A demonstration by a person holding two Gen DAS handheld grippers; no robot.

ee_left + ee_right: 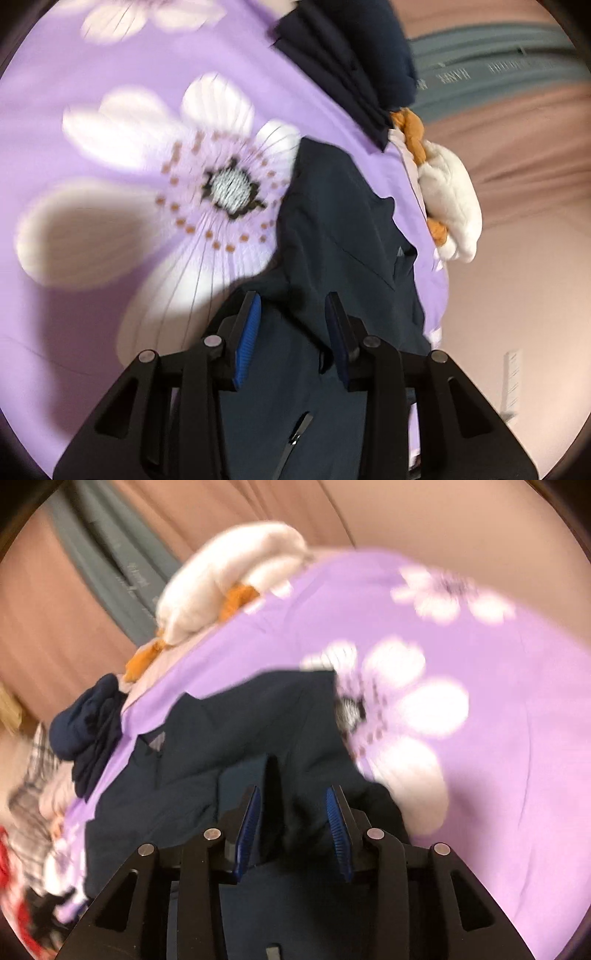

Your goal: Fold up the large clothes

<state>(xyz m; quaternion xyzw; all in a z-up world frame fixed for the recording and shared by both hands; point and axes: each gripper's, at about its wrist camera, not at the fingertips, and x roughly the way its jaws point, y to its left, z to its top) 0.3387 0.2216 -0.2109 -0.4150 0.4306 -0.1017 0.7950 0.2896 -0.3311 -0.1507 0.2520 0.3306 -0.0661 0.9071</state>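
Note:
A dark navy jacket-like garment (332, 229) lies crumpled on a purple bedsheet with big white flowers (92, 74). In the left wrist view the cloth fills the gap between the blue pads, and my left gripper (293, 299) is shut on it; a zipper pull shows below the jaws. In the right wrist view the same garment (240, 731) spreads to the left over the sheet (498, 775). My right gripper (293, 790) stands open over it. A raised fold of the cloth sits between its pads, and they do not press on it.
A white and orange plush toy (450, 199) (221, 576) lies at the bed's edge. A pile of dark blue clothes (351, 55) (88, 720) sits beside the garment. Plaid cloth (33, 786) and something red (7, 849) lie at the far left. Pink fabric surrounds the bed.

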